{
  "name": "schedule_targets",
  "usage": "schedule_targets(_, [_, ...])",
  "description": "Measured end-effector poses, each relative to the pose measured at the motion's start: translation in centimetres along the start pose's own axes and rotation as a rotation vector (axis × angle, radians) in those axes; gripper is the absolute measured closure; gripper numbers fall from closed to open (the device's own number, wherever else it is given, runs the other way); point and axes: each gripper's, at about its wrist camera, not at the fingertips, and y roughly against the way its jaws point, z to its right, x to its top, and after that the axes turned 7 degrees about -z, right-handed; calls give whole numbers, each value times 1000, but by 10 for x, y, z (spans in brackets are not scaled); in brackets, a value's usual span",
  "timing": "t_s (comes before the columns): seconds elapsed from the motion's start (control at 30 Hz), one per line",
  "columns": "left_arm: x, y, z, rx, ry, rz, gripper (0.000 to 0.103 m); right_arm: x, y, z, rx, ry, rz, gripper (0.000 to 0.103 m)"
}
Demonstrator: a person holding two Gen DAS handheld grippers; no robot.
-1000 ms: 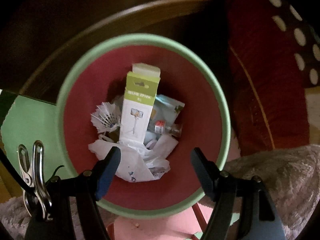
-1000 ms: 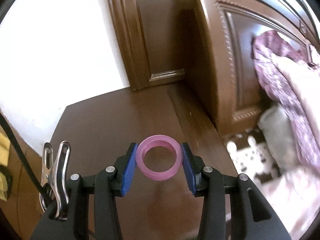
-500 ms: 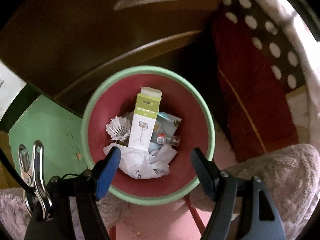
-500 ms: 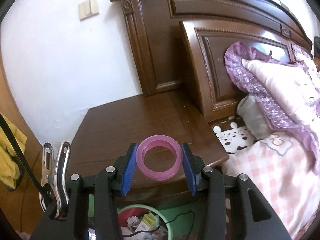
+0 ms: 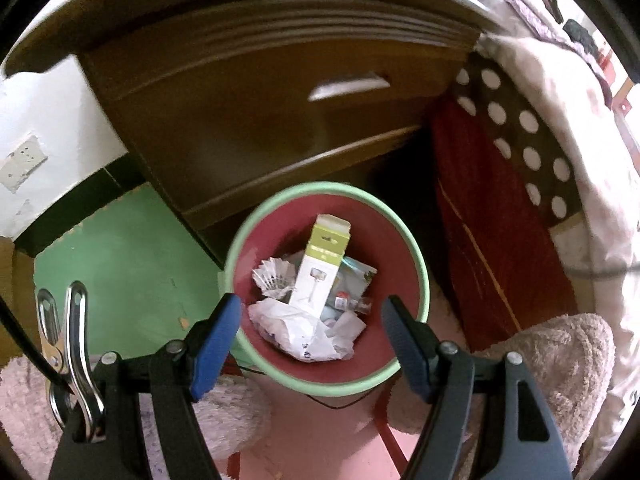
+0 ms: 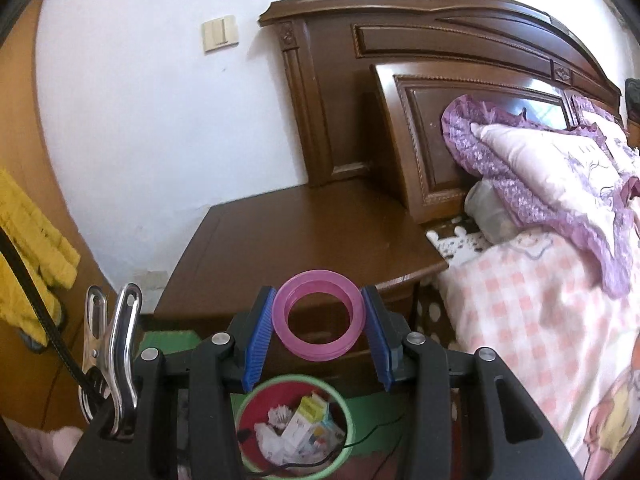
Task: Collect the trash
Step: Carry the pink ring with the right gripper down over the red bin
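The right gripper (image 6: 319, 326) pinches a pink ring (image 6: 319, 316) between its blue pads (image 6: 259, 340), one pad against each side of the ring. The ring sits at the lower centre of the right wrist view, its hole facing the camera. Directly below it, at the bottom centre of that view, stands the bin (image 6: 347, 420), green at the rim and red inside, with a thin black cable (image 6: 376, 428) trailing across its rim. Behind the ring a brown nightstand (image 6: 296, 232) fills the middle of the frame, set against a white wall (image 6: 140, 120) with a light switch (image 6: 220, 34) at the upper left. A carved headboard (image 6: 440, 60) runs across the upper right, and a purple-frilled pillow (image 6: 532, 168) lies on a pink checked blanket (image 6: 520, 320) at the right. Yellow cloth (image 6: 28, 248) hangs at the left edge.

The left gripper (image 5: 312, 344) has its jaws spread wide with nothing between them, looking down into the bin (image 5: 416, 264) at the lower centre of the left wrist view. Inside lie a tall green-and-white box (image 5: 320, 268), a shuttlecock (image 5: 274, 276) just left of it, crumpled white paper (image 5: 304, 336) nearest the camera, and a small bottle (image 5: 352, 304) to the right of the box. The nightstand's drawer (image 5: 280, 112) fills the upper centre, green floor (image 5: 120, 252) shows at the left, and a dotted dark cloth (image 5: 520, 136) hangs at the right. Fluffy pale fabric (image 5: 560, 360) sits at the lower right.
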Motion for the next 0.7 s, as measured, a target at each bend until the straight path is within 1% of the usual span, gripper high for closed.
schedule_targets(0.2, [-6,14,-9,14,13,49,27,-49,-21,-10,12,-2,-69,59])
schedule_targets(0.37, [-9,12,-12,30,13,78,27,-94,-56,-12,43,-59,-135,59])
schedule_targets(0.53, [-9,4,-14,46,13,87,27,-132,-100,-14,69,-114,-206,59])
schedule_targets(0.7, [-9,-9,-17,40,21,72,27,-155,-137,-8,98,-164,-278,59])
